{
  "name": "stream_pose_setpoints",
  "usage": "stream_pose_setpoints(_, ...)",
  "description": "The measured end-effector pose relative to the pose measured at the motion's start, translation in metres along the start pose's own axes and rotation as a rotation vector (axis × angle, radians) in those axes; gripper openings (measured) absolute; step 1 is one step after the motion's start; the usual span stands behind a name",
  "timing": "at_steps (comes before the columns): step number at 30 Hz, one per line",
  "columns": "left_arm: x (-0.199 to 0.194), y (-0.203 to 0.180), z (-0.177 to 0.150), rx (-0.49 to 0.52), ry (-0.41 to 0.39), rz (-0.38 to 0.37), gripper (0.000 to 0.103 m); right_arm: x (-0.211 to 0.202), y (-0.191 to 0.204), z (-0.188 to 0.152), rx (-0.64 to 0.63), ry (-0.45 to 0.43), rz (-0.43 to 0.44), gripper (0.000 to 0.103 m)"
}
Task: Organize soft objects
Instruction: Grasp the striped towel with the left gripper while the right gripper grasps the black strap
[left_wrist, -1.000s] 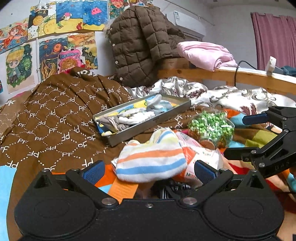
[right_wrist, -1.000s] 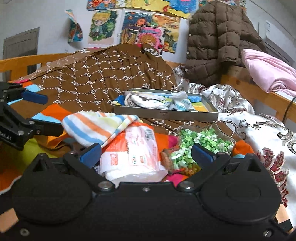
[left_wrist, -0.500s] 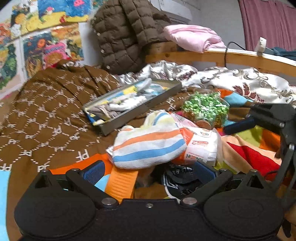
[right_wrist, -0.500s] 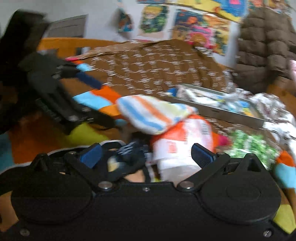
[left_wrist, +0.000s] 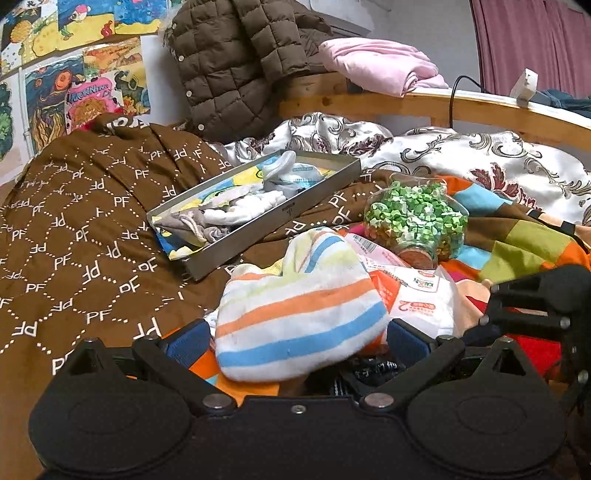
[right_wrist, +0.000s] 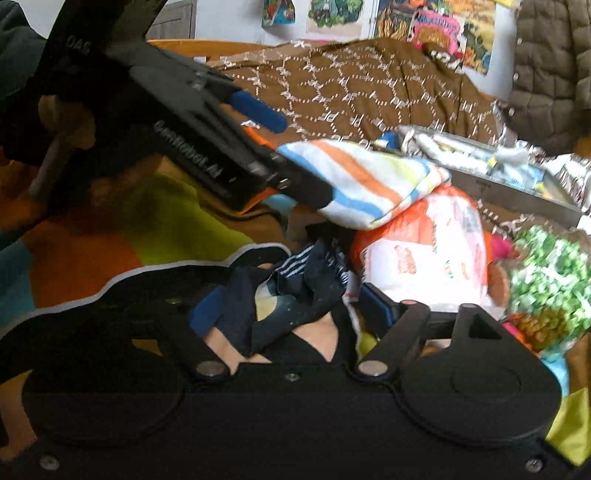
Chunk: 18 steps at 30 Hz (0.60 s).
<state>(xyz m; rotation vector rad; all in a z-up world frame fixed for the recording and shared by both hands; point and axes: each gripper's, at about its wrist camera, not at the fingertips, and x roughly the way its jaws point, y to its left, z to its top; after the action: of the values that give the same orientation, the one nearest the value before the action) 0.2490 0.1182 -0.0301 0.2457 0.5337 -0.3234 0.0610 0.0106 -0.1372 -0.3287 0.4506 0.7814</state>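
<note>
One metal tray (left_wrist: 280, 221) of small clothes lies on the brown quilt (left_wrist: 74, 221). One jar (left_wrist: 413, 221) and one striped sock (left_wrist: 295, 317) lie nearer. The left gripper (left_wrist: 295, 339) is spread around that sock, untouching; the right gripper (right_wrist: 291, 306) is closing on one dark sock (right_wrist: 288, 295).

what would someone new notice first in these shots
A striped sock lies up front between the open left claw's pads. Behind it sits a metal tray of socks on the brown quilt. In the right wrist view, the right claw is closing around a dark sock.
</note>
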Motion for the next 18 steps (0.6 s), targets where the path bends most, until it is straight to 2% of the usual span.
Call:
stream_pose_setpoints(6, 0.015, -0.001, 0.007, 0.007, 0.032, -0.018, 0.093, 0.016, -0.007, -0.001, 0.051, 0.021, 0.042, 0.064)
stream_pose_setpoints(8, 0.018, -0.002, 0.008, 0.015, 0.03, -0.013, 0.087, 0.019, -0.01, -0.001, 0.07, 0.025, 0.052, 0.062)
stream_pose_setpoints(11, 0.02, -0.003, 0.01, 0.019, 0.033, -0.01, 0.075, 0.024, -0.016, -0.001, 0.101, 0.032, 0.07, 0.059)
stream_pose_setpoints(13, 0.022, -0.003, 0.01, 0.02, 0.037, -0.004, 0.059, 0.024, -0.018, -0.001, 0.119, 0.035, 0.084, 0.056)
stream_pose_setpoints(18, 0.022, -0.001, 0.012, 0.011, 0.059, -0.006, 0.034, 0.027, -0.022, -0.004, 0.137, 0.037, 0.11, 0.047)
